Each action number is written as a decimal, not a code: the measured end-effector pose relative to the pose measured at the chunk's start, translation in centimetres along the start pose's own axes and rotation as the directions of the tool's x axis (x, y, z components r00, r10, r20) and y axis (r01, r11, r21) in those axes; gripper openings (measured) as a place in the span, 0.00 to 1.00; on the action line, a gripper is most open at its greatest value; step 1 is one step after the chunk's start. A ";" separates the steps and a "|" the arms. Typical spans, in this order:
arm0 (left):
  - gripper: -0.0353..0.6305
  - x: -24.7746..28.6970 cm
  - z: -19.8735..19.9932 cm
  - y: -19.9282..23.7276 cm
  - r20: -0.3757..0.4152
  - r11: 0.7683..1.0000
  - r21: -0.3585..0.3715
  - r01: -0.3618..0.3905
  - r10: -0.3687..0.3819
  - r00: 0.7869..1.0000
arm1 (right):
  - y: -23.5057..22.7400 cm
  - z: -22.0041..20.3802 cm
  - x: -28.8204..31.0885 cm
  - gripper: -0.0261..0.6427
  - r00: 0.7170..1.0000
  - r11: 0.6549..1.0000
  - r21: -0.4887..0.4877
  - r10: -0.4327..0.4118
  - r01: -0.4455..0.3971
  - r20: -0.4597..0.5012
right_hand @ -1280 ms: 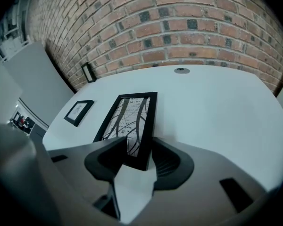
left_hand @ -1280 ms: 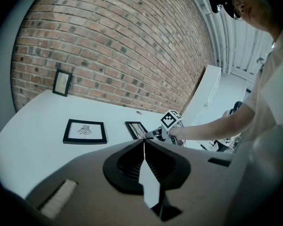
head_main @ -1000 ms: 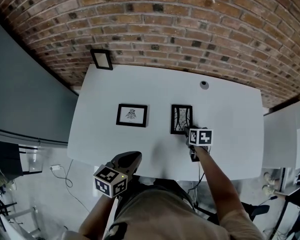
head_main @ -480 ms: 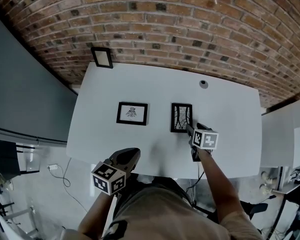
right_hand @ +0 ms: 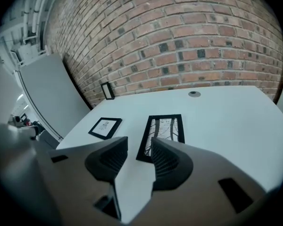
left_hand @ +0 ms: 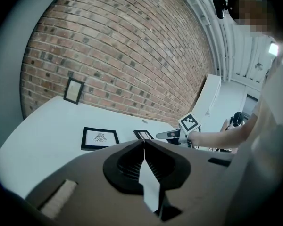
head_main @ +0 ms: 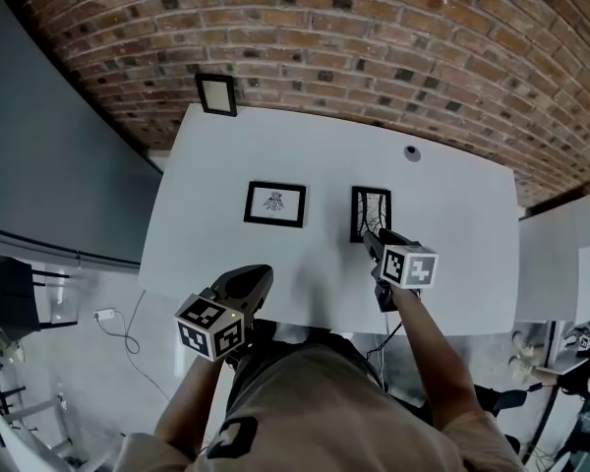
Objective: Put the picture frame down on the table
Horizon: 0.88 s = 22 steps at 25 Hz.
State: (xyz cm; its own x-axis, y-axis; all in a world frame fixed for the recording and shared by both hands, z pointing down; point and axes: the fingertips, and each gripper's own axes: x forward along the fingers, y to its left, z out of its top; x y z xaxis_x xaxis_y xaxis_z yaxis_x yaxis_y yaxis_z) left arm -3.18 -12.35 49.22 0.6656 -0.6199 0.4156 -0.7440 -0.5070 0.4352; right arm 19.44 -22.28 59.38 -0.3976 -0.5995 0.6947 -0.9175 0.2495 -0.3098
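Seeing the picture frame flat on the table, I hold my right gripper spread and empty beside it, my left gripper pinched together.

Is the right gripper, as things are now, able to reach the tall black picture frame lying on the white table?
Probably yes. The right tongs stand open and empty at the near end of the tall black picture frame, which lies flat on the white table with nothing over it.
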 end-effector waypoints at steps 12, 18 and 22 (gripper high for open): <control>0.07 -5.1 0.9 4.1 0.060 0.999 0.011 -0.036 0.035 0.998 | 10.1 -2.0 -1.5 0.07 0.986 0.984 0.070 0.165 -0.164 -0.007; 0.07 -7.4 0.5 5.6 0.065 0.999 0.016 -0.035 0.034 0.997 | 15.8 -2.3 -2.6 0.07 0.960 0.952 0.124 0.280 -0.281 0.026; 0.07 -8.0 0.0 5.7 0.058 1.000 0.022 -0.013 0.011 0.998 | 19.0 -2.1 -3.2 0.07 0.938 0.930 0.119 0.344 -0.347 0.050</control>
State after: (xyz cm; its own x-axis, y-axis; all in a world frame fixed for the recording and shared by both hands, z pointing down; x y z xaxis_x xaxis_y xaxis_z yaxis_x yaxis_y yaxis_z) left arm -12.78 -10.26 48.37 0.6525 -0.6594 0.3735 -0.7535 -0.5120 0.4123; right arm 3.24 -13.99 52.59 -0.6876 -0.5147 0.5121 -0.7137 0.3498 -0.6068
